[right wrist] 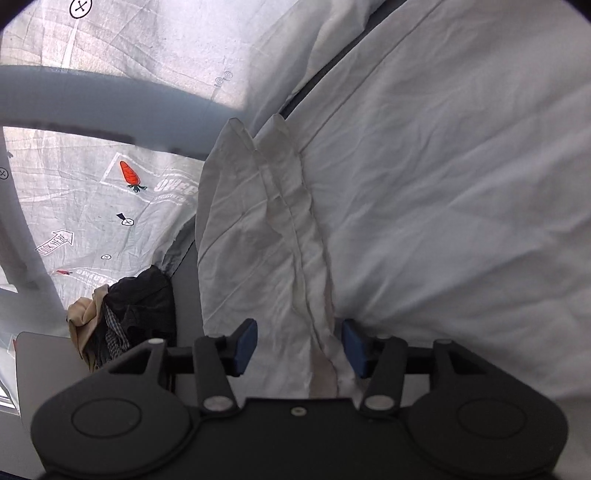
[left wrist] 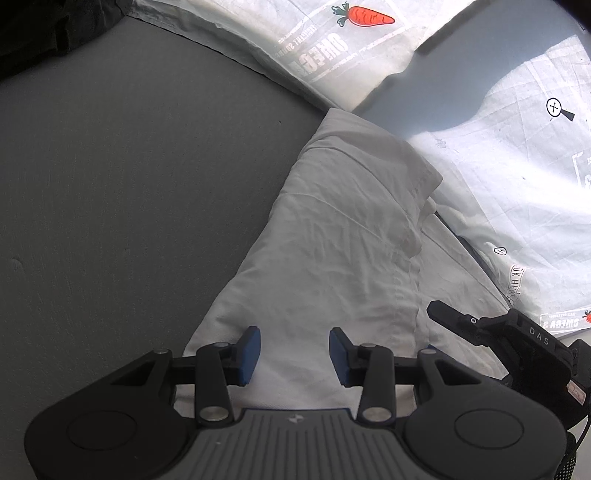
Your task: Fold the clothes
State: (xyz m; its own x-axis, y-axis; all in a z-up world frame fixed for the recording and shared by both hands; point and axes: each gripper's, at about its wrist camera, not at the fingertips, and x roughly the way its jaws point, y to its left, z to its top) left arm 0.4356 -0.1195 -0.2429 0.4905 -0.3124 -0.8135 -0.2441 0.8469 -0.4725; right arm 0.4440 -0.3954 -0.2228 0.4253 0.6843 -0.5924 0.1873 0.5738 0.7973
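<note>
A white garment point(left wrist: 351, 240) lies folded into a long strip on a grey surface point(left wrist: 129, 184). My left gripper point(left wrist: 295, 354) hovers over its near end, open, the blue pads apart and pressing on nothing. The right gripper point(left wrist: 461, 321) shows at the strip's right edge. In the right wrist view the same white garment point(right wrist: 443, 184) spreads wide, with a layered folded edge point(right wrist: 295, 229) running toward me. My right gripper point(right wrist: 300, 346) is open with that edge between its pads; the cloth bunches against the right pad point(right wrist: 352, 347).
A white printed sheet with carrots point(left wrist: 332, 44) point(right wrist: 92, 166) lies beyond the garment. A heap of dark, checked and tan clothes point(right wrist: 122, 314) sits at the left, also dark at the corner point(left wrist: 37, 29). A grey bar point(right wrist: 110, 107) crosses the upper left.
</note>
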